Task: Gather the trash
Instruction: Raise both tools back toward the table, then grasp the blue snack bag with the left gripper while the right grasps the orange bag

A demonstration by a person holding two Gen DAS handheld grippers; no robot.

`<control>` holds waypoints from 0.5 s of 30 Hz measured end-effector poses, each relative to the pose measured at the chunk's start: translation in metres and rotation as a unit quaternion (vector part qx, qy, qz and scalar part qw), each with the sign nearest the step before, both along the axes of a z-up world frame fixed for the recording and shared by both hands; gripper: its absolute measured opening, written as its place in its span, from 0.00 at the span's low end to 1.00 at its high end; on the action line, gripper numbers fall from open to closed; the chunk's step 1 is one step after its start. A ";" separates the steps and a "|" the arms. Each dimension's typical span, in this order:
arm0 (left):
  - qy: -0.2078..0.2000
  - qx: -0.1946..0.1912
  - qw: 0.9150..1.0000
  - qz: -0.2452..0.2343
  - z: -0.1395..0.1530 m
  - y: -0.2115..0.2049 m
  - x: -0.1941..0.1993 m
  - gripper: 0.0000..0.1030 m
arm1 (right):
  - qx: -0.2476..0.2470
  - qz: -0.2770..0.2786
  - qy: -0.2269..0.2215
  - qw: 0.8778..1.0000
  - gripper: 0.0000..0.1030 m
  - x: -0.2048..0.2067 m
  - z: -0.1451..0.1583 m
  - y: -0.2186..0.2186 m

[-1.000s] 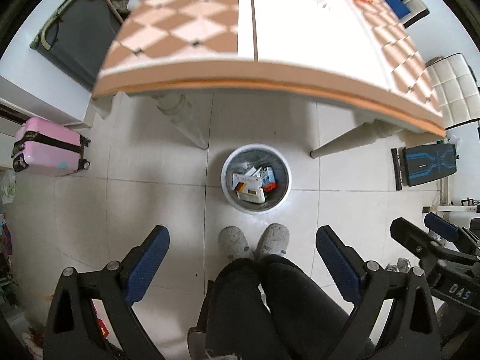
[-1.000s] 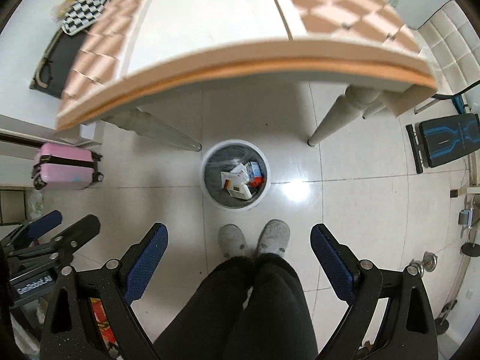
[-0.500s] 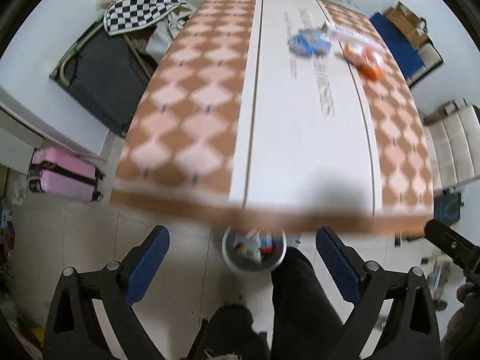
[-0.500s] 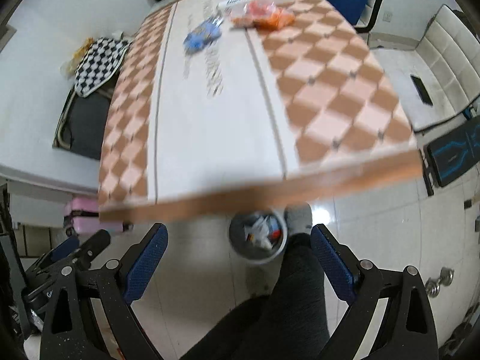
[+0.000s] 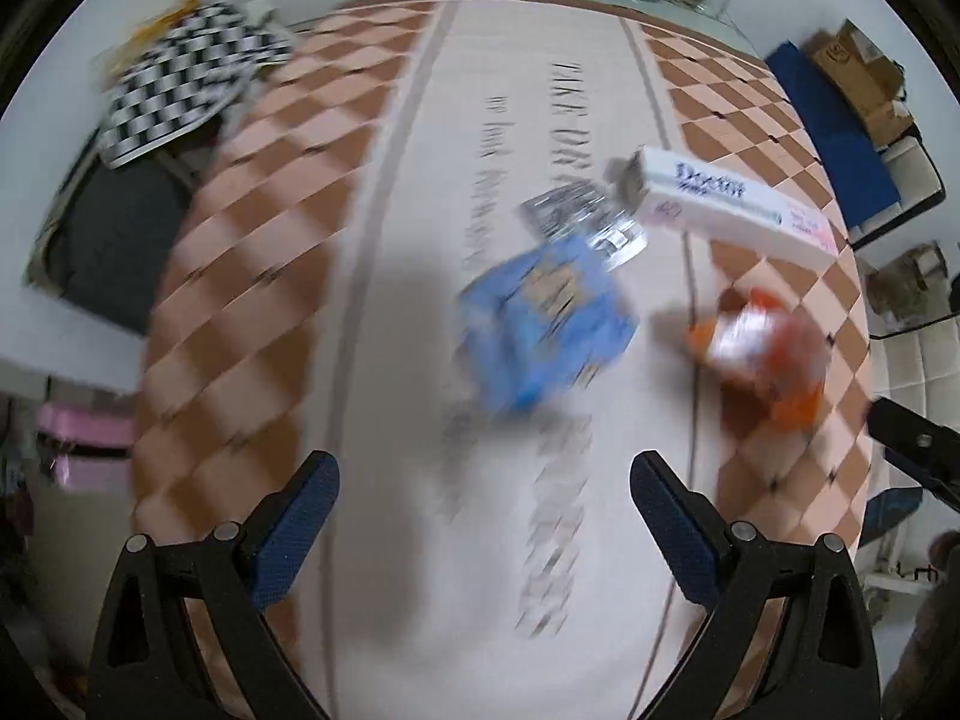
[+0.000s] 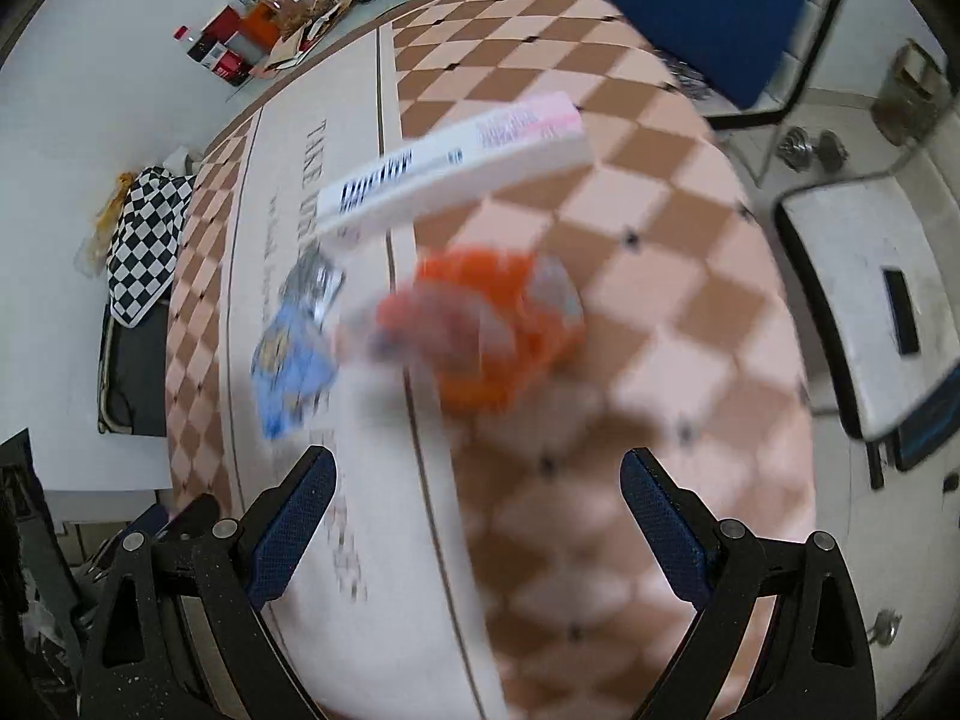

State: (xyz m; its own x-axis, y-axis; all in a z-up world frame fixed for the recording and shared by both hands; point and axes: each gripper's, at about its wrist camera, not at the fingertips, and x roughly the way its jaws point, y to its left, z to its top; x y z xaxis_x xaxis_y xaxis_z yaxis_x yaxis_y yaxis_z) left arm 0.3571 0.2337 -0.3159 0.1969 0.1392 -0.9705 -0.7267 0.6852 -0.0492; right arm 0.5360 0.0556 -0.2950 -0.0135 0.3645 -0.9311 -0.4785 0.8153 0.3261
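**Line Up One Piece Each Before Closing**

While both views are smeared, the layout reads: the left gripper (image 5: 483, 501) and right gripper (image 6: 474, 495) hang spread and empty above the table (image 5: 252, 276). A blue wrapper (image 5: 546, 324) lies ahead of the left one, an orange packet (image 6: 486, 324) ahead of the right, a white box (image 5: 735, 207) and a foil scrap (image 5: 585, 225) farther off. Best to settle each gripper, straddle its own nearest piece, then pinch low.
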 end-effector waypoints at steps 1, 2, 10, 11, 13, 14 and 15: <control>0.004 -0.009 1.000 -0.010 -0.008 0.006 0.014 0.96 | -0.004 0.007 0.001 1.000 0.94 0.013 -0.008 0.013; 0.012 -0.018 1.000 -0.021 -0.019 0.011 0.028 0.96 | -0.006 0.010 0.003 1.000 0.94 0.021 -0.015 0.020; 0.044 -0.055 0.997 -0.036 -0.067 0.032 0.068 0.50 | -0.027 0.035 0.040 0.998 0.64 0.048 -0.074 0.065; 0.040 -0.052 0.997 -0.033 -0.065 0.032 0.066 0.37 | -0.022 0.034 0.040 0.998 0.62 0.047 -0.076 0.064; 0.042 -0.047 0.998 -0.029 -0.062 0.031 0.060 0.23 | -0.007 0.035 0.039 0.999 0.49 0.044 -0.073 0.062; 0.042 -0.049 0.998 -0.025 -0.061 0.030 0.057 0.16 | -0.004 0.034 0.038 0.999 0.44 0.043 -0.070 0.061; 0.046 -0.045 0.998 -0.022 -0.058 0.028 0.052 0.14 | 0.000 0.033 0.038 0.999 0.37 0.042 -0.067 0.060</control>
